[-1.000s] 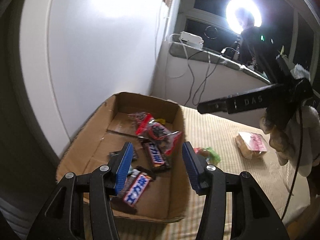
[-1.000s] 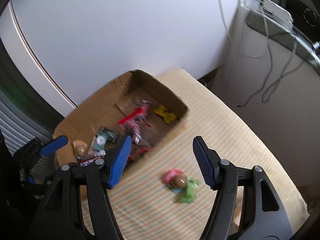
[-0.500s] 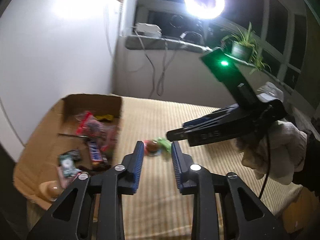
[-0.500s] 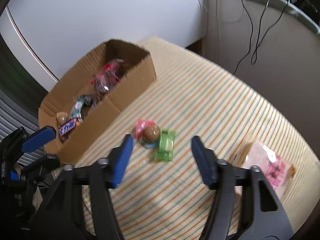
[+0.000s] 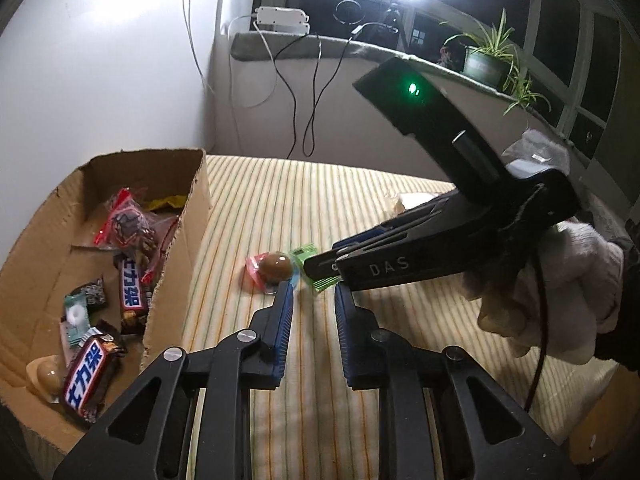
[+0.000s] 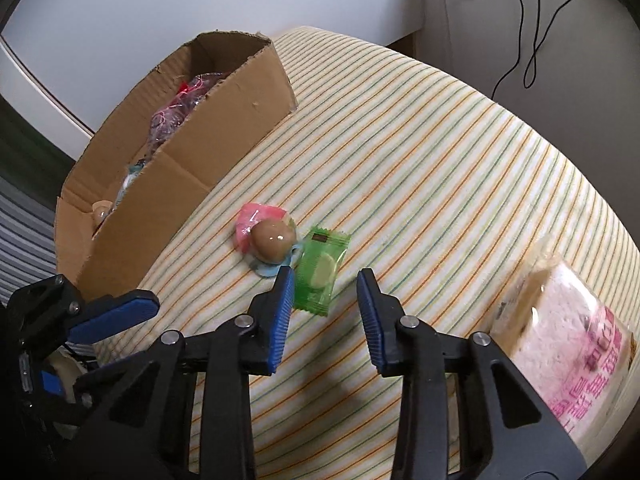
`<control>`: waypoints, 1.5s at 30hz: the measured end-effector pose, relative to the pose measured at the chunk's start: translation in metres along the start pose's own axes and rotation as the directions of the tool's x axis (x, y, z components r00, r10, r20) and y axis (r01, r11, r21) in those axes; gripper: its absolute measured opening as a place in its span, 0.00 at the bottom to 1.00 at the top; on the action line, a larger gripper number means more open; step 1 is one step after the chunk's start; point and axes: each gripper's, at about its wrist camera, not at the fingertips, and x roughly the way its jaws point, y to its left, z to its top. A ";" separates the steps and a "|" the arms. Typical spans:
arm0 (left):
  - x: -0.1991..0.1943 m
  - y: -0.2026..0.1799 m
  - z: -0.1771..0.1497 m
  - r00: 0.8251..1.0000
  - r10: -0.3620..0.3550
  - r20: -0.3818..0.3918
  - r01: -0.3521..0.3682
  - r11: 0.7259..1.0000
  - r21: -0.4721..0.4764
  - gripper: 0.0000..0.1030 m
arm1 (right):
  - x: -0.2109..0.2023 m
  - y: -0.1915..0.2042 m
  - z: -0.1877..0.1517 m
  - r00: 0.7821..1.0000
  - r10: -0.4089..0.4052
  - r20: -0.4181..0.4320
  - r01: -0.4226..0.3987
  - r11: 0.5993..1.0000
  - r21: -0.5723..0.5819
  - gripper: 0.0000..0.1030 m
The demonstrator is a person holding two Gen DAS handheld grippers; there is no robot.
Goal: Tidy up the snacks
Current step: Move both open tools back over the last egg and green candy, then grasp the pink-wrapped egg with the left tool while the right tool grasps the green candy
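Green, crinkly plastic wraps a small candy (image 6: 321, 271) with a pale round sweet showing through; it lies flat on the striped cloth (image 6: 440, 168), touching a glossy brown egg-shaped snack (image 6: 274, 237) in a pink wrapper. The right gripper (image 6: 326, 280) reaches down over the candy, its ribbed blue pads spread and empty, one pad beside the wrapper's edge. "DAS" is printed on that gripper's black body in the left view, held in a white knit glove (image 5: 560, 292). The left gripper (image 5: 314, 292) points level at the same snacks, jaws narrowly parted, gripping nothing. The corrugated cardboard box (image 5: 176, 280) nearby holds bars (image 5: 86, 374) with white Chinese lettering.
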 end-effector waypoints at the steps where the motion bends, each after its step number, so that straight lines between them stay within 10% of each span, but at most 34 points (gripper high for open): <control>1: 0.003 0.001 0.000 1.000 0.004 -0.005 -0.004 1.000 -0.005 0.18 | 0.001 0.001 0.001 1.000 -0.006 -0.001 0.006 1.000 -0.012 0.34; 19: 0.009 0.008 -0.010 0.999 0.033 -0.032 -0.033 0.999 -0.014 0.18 | 0.019 0.032 0.016 0.989 -0.134 -0.056 0.123 0.978 -0.167 0.22; 45: 0.086 0.012 0.023 0.979 0.146 -0.145 -0.165 0.978 -0.130 0.44 | 0.005 -0.005 0.022 0.995 -0.066 -0.076 0.057 0.991 -0.122 0.22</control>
